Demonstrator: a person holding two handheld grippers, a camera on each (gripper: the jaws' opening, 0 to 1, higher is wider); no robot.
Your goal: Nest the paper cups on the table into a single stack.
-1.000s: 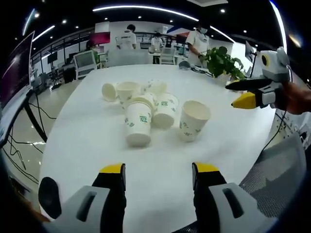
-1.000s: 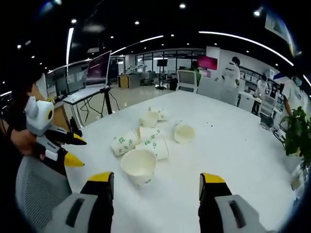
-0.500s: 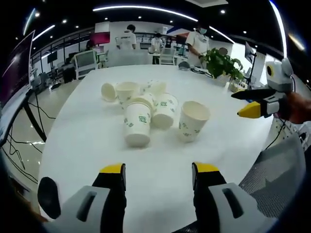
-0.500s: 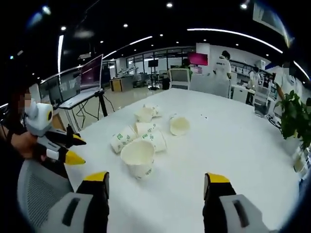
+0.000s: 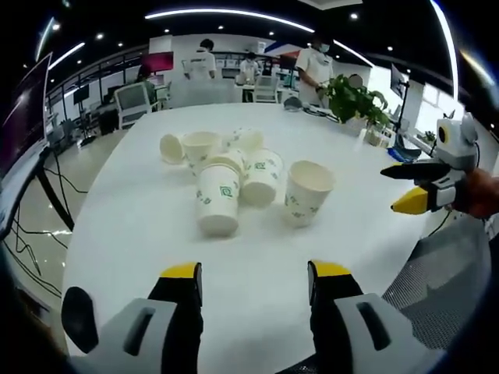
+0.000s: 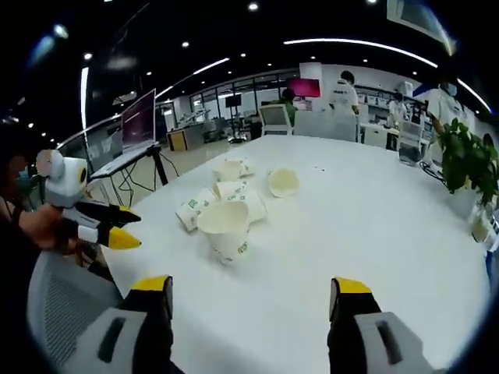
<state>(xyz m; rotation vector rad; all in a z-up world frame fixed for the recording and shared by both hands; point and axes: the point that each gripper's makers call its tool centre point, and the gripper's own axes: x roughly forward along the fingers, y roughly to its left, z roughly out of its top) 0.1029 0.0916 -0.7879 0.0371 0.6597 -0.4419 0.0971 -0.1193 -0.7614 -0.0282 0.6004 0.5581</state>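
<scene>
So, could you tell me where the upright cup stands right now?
In the left gripper view the upright cup stands on the white table, at the right end of the cluster, beside the tipped cups; the right gripper view shows it nearest.

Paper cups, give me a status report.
Left gripper and right gripper open, empty, short of the pile. Paper cups loose on the white table: one upright, the others tipped. Nothing in the way.

Matt white paper cups (image 5: 218, 199); smooth, faintly glossy white table (image 5: 257, 257).
</scene>
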